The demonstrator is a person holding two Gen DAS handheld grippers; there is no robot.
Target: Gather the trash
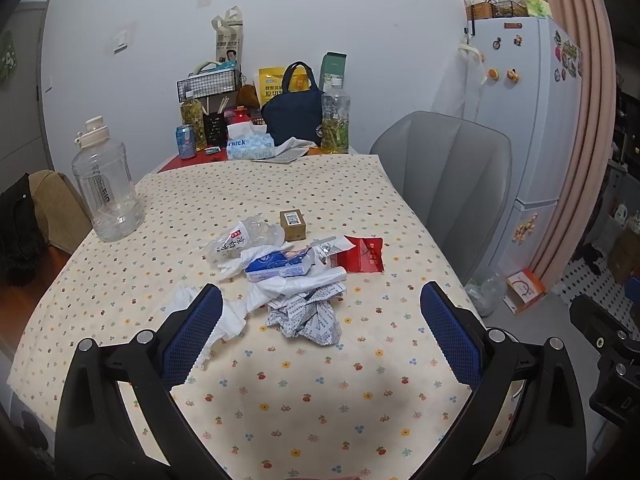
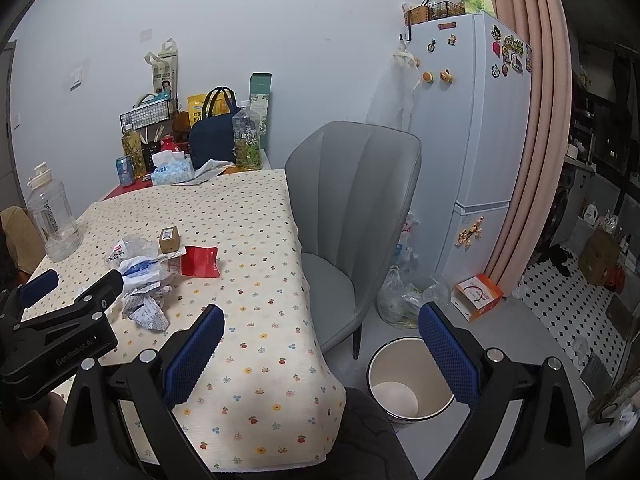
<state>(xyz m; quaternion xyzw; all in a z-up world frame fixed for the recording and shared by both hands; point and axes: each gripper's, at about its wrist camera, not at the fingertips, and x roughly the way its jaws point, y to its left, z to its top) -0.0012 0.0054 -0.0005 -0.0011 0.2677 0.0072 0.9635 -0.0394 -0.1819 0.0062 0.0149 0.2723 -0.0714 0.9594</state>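
Note:
A heap of trash lies mid-table: crumpled printed paper (image 1: 310, 316) (image 2: 146, 310), a blue-and-white wrapper (image 1: 280, 266), a crushed plastic bottle (image 1: 244, 240), a red packet (image 1: 362, 254) (image 2: 200, 261), a small brown box (image 1: 293, 224) (image 2: 169, 239) and white tissue (image 1: 224, 320). My left gripper (image 1: 320, 336) is open just short of the paper, its left finger over the tissue. My right gripper (image 2: 322, 354) is open at the table's right edge, above a white bin (image 2: 408, 380) on the floor. The left gripper (image 2: 72, 292) shows at the right wrist view's left.
A large clear jug (image 1: 106, 184) stands at the table's left edge. Bottles, a tissue box (image 1: 250, 145), a can and a navy bag (image 1: 296, 110) crowd the far end. A grey chair (image 2: 352, 220) sits right of the table, with a fridge (image 2: 476, 140) and a plastic bag (image 2: 404, 296) beyond.

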